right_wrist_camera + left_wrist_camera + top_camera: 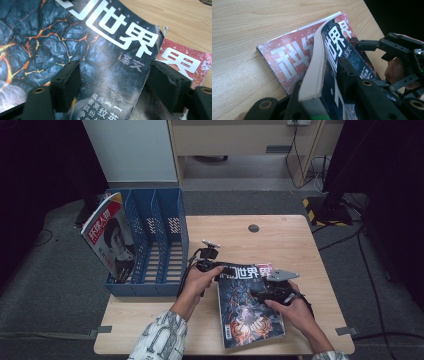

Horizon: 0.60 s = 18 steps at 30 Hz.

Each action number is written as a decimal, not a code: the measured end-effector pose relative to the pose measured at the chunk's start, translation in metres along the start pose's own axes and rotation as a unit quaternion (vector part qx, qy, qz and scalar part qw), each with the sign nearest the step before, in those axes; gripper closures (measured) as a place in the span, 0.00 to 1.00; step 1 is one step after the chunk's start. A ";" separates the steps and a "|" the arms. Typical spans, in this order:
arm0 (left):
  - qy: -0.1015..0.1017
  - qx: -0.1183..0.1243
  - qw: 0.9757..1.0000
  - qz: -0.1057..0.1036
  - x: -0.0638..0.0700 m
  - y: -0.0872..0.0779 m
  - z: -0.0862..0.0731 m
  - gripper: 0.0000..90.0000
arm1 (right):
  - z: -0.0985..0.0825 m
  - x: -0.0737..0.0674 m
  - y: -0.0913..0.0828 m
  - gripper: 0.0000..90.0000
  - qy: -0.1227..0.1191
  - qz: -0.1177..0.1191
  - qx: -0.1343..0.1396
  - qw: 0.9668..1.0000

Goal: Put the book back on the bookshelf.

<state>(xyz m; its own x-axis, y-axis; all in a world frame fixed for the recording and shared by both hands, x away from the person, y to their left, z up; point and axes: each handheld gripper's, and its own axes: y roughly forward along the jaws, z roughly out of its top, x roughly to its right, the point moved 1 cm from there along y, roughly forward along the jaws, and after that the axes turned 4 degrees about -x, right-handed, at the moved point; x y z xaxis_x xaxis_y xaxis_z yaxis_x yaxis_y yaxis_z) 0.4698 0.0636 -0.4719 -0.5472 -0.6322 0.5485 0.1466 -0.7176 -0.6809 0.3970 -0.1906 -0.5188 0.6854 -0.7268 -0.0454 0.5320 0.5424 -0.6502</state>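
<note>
We hold the left gripper (pixel 216 268) at the top left corner of the dark magazine (pixel 248 306), and in the left gripper view its jaws are clamped on that magazine's (pixel 329 75) thick edge, one jaw under the pages and one on the cover, lifting the corner off the red magazine (pixel 287 62) that lies flat beneath it. The dark magazine lies near the front middle of the wooden table (pixel 280 237), just right of the blue file rack (pixel 152 245), whose leftmost slot holds another magazine (pixel 107 237) leaning outward. Our right gripper (pixel 260 293) rests over the right edge of the dark magazine; in the right gripper view its jaws stand apart above the cover (pixel 100 62), one on either side of the printed text, with nothing pinched between them, and the red magazine (pixel 182 60) peeks out just past the curled right edge.
</note>
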 end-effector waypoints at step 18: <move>0.061 0.021 0.998 0.026 0.031 -0.030 0.009 0.87 | -0.008 0.038 -0.020 0.28 0.033 -0.108 0.005 0.994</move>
<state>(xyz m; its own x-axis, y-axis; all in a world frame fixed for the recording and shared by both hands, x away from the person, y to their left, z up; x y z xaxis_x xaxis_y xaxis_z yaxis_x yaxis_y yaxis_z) 0.4558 0.0634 -0.4301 -0.6339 -0.6300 0.4487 0.2105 -0.6988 -0.6837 0.4083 -0.2328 -0.5138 0.5214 -0.8522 0.0450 0.6685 0.3751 -0.6422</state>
